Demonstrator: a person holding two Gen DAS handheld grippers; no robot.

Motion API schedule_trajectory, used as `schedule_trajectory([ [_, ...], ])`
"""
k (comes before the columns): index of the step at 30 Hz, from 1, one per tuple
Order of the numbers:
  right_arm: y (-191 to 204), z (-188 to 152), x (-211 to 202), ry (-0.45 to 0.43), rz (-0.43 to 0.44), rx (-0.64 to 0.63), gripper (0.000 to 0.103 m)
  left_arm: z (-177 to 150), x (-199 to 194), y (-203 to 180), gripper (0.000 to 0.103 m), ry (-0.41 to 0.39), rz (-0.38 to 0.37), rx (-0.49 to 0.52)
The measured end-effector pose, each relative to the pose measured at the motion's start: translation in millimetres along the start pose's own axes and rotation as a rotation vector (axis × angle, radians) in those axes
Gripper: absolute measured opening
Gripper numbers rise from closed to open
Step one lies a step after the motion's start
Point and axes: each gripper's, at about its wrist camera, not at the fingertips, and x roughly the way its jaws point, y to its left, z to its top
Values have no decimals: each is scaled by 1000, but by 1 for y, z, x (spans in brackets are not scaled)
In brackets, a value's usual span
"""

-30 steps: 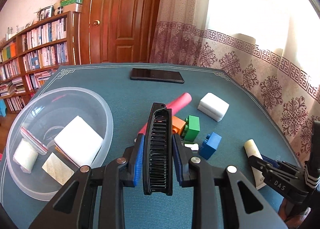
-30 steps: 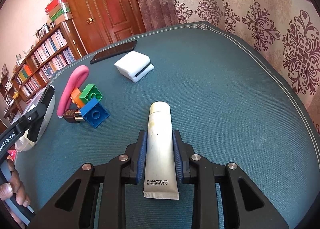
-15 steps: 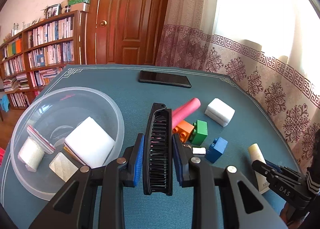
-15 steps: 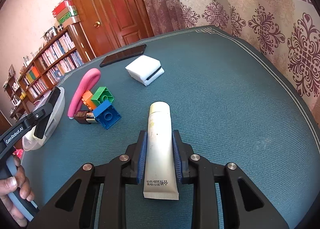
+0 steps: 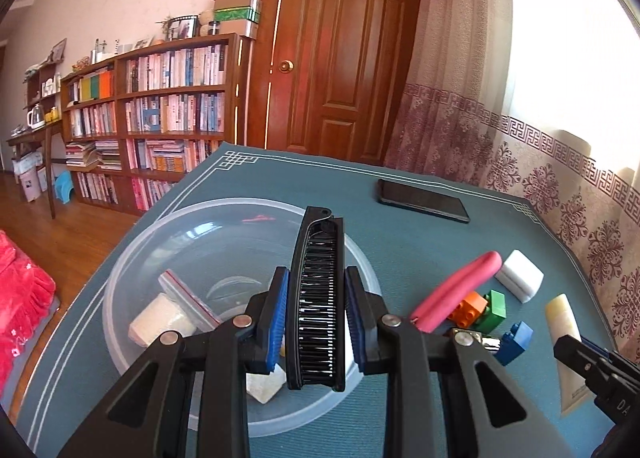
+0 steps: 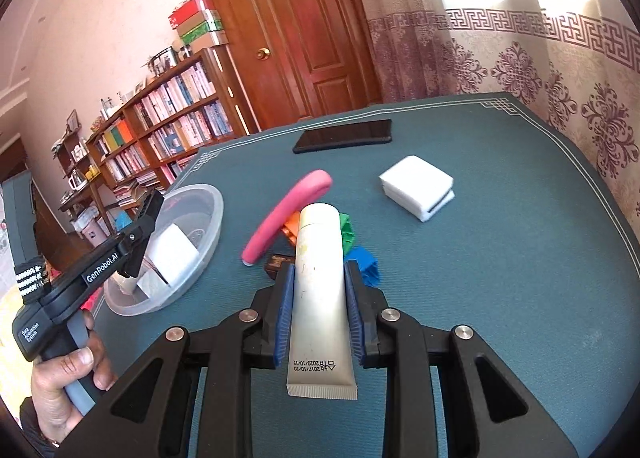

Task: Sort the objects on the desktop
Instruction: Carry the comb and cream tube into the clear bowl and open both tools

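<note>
My left gripper (image 5: 316,278) is shut on a black folding comb (image 5: 318,298) and holds it above the clear plastic bowl (image 5: 132,282). The bowl contains white blocks and a small zip bag (image 5: 188,298). My right gripper (image 6: 320,270) is shut on a cream tube (image 6: 320,298), held off the teal table over the toy bricks. In the left wrist view the tube (image 5: 564,330) shows at the right edge. In the right wrist view the bowl (image 6: 212,209) lies to the left, and a hand holds the left gripper (image 6: 148,209) above it.
A pink case (image 6: 288,213), orange (image 5: 468,306), green (image 5: 494,308) and blue (image 5: 516,342) bricks and a small dark item (image 6: 280,260) cluster mid-table. A white block (image 6: 416,185) lies to their right and a black phone (image 6: 344,135) at the far edge. Bookshelves and a door stand behind.
My left gripper has carried the comb leftward to above the bowl. My right gripper has lifted the tube off the table and brought it over the bricks.
</note>
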Motion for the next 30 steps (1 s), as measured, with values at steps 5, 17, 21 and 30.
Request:
schedule_trajectory([
  [5,35,13,12,-16,45,-70,27,2,2,12,30,-1,26,-32],
  [17,105,43,51,-35,168,-160,27,6,3,44,31,-22,107,-106],
  [21,122,52,65,-41,211,-177,28,6,1,57,33,-35,140,-145],
  [30,124,61,99,8,313,-125,29,6,-9,74,81,-103,164,-230],
])
